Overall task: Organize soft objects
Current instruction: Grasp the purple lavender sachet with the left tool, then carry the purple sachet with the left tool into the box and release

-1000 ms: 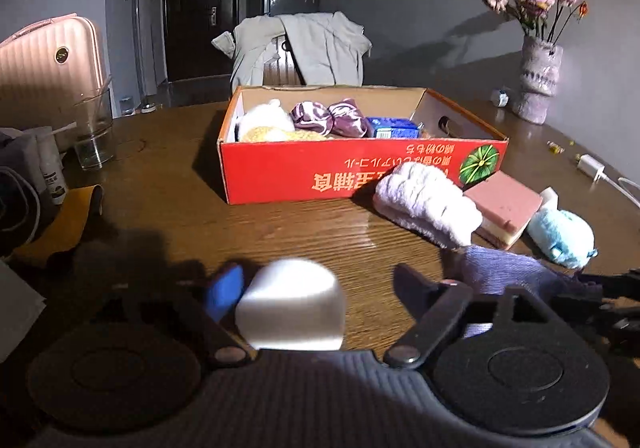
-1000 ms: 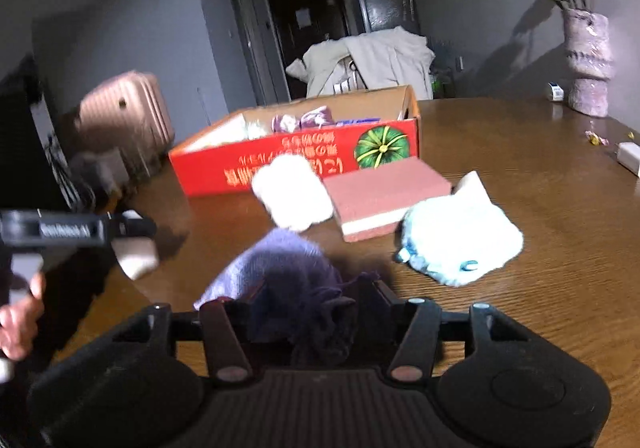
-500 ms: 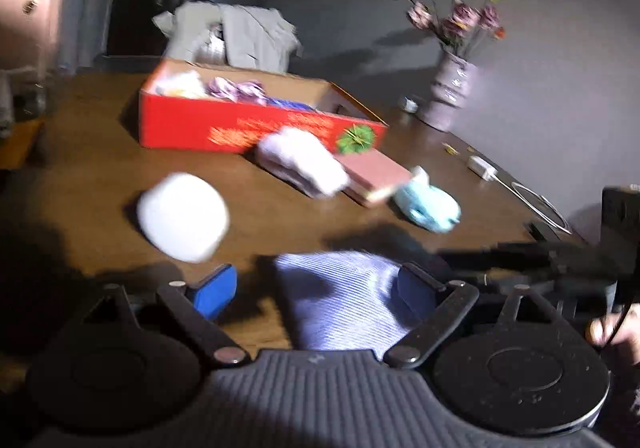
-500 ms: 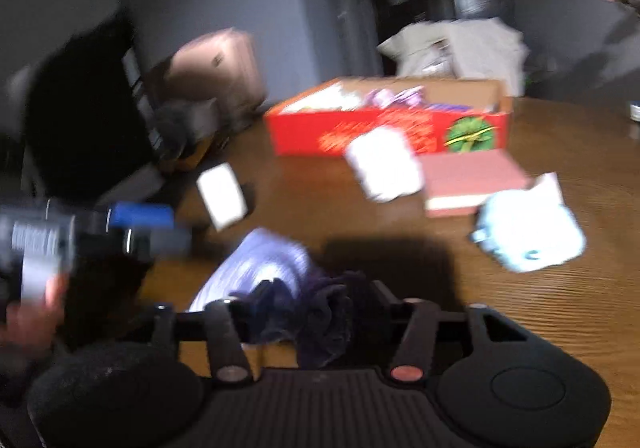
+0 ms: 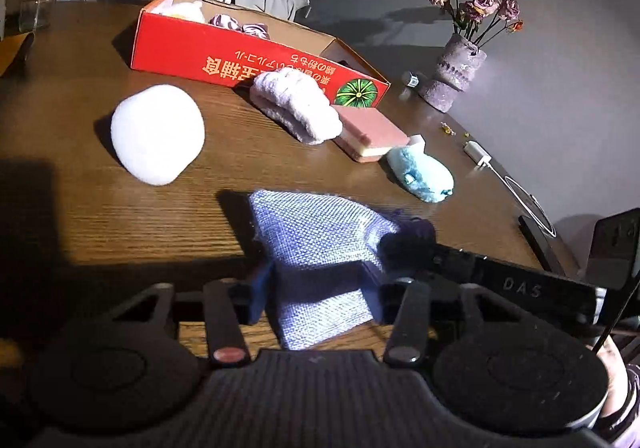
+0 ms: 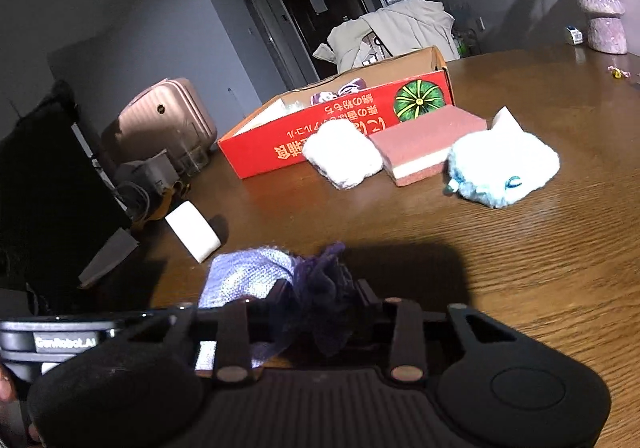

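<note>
The right gripper [image 6: 316,308] pinches the dark gathered neck of the lilac mesh pouch [image 5: 316,240], while the left gripper [image 5: 316,296] stands spread on either side of the pouch's flat body; whether its pads touch the cloth I cannot tell. Ahead of the left gripper lie a white foam block [image 5: 157,132], a fluffy white towel roll [image 5: 298,107], a pink sponge [image 5: 370,131] and a pale blue plush [image 5: 422,171]. The towel roll touches the sponge. Beyond them is the red cardboard box [image 5: 256,59], already holding a few soft things.

The likely trouble: the mesh is limp, so if the left gripper closes on only one thin layer, the pouch may slip or bunch when lifted toward the box. Pulling the two grippers apart could also tug the drawstring neck loose.

The table [image 6: 520,268] is dark brown wood, patchily lit. To the far right stands a vase of dried roses [image 5: 460,67], with a white cable [image 5: 508,175] nearer. Behind the box are a draped chair [image 6: 396,31], a pink suitcase [image 6: 168,119] and a dark doorway
</note>
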